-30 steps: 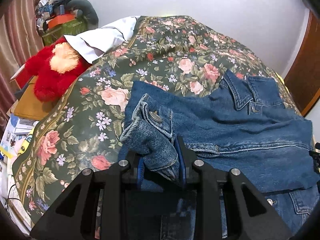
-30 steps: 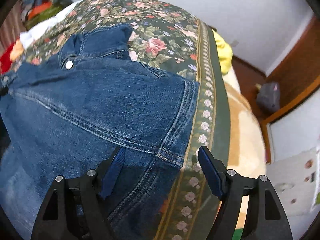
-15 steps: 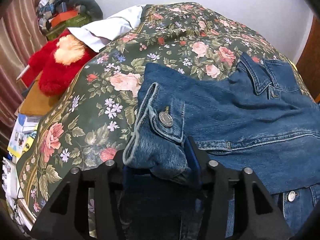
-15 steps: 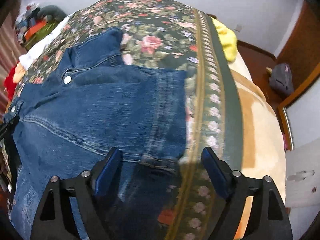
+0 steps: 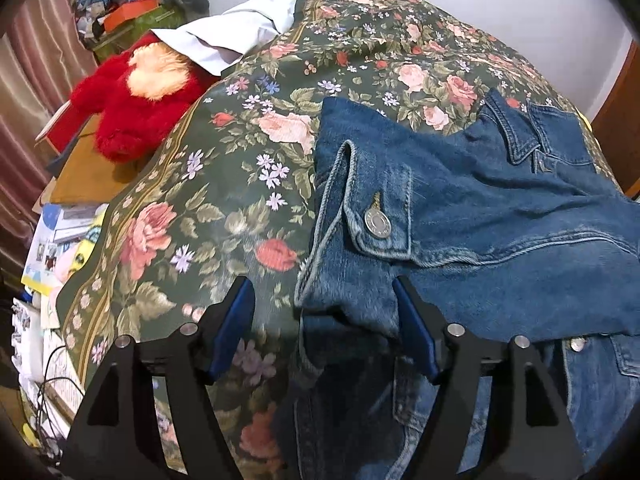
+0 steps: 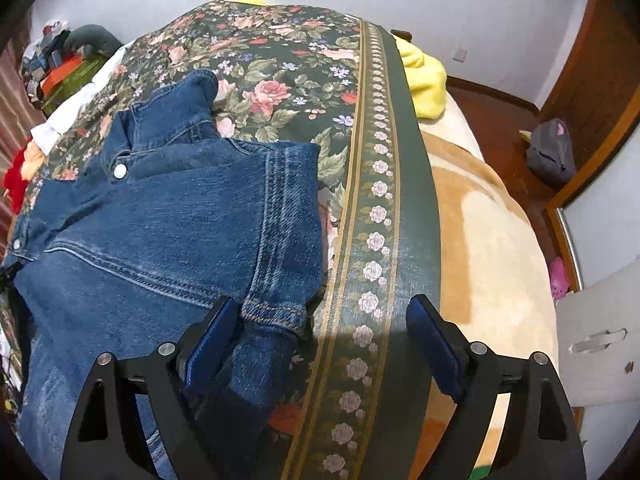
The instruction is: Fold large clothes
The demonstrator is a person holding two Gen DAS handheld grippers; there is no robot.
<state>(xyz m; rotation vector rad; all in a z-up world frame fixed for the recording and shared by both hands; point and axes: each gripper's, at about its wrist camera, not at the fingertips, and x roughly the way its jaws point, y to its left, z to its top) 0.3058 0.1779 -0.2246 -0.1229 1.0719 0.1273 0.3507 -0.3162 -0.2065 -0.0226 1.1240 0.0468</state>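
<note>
A blue denim jacket (image 5: 500, 216) (image 6: 160, 240) lies on the floral bedspread (image 5: 224, 200) (image 6: 280, 80), collar toward the far side. In the left wrist view a folded-in sleeve ends in a cuff with a metal button (image 5: 376, 220). My left gripper (image 5: 324, 326) hangs over that cuff. Its jaws are opening, and the cuff end lies loose between them, close to the right pad. In the right wrist view my right gripper (image 6: 322, 342) stands open over the jacket's folded right edge (image 6: 280, 308), which lies by the left pad, unpinched.
A red plush toy (image 5: 136, 100), a white cloth (image 5: 232, 36) and a pile of clutter (image 5: 132, 4) sit at the bed's far left. Papers (image 5: 52, 248) lie below the left edge. On the right are a yellow cloth (image 6: 424, 76), a beige blanket (image 6: 480, 240) and a grey bag (image 6: 552, 156).
The left jaws have spread and let go of the sleeve cuff, which now rests on the jacket. The right jaws have widened a little. Both views have shifted slightly.
</note>
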